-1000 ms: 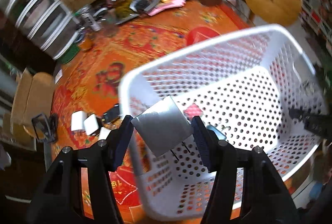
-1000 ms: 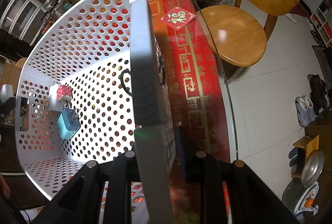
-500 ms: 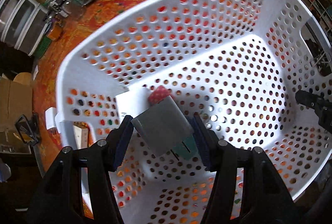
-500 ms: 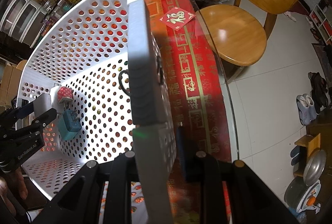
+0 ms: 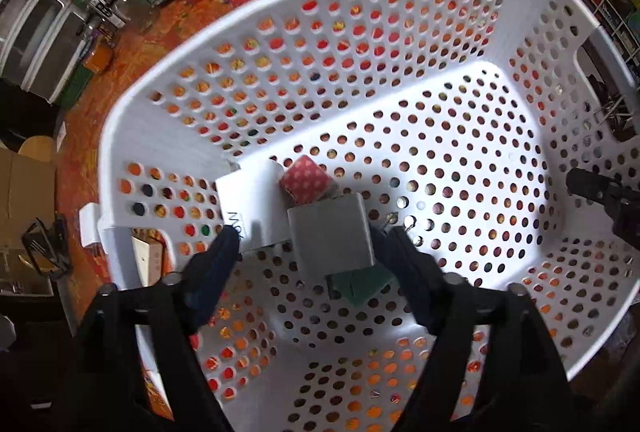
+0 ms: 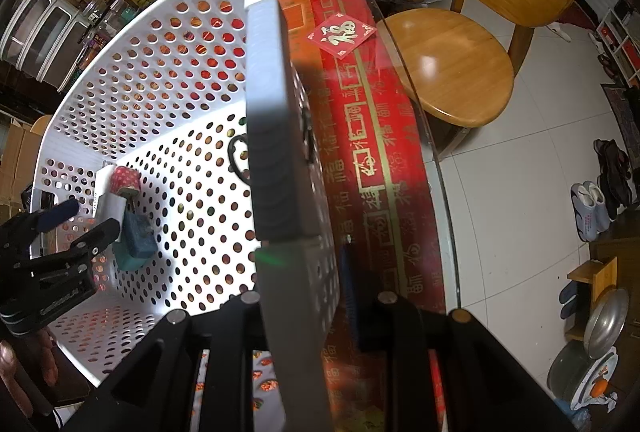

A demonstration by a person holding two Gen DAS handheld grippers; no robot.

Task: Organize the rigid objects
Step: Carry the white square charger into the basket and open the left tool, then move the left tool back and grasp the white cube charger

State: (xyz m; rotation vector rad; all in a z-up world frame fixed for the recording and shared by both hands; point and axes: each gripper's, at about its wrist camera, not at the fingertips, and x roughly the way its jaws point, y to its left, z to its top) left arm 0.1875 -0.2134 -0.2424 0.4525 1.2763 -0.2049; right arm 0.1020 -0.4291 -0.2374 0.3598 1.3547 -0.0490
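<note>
With the grey block (image 5: 331, 237) set among the others at the near left of the white basket (image 5: 168, 120) and the left claw (image 5: 308, 256) just spread clear, a straight lift is advised while the right claw (image 6: 304, 272) is pinching the rim.

left tongs (image 5: 308, 252): just opened, apart | grey block (image 5: 331, 237): lying free in basket (image 5: 168, 136)
</note>
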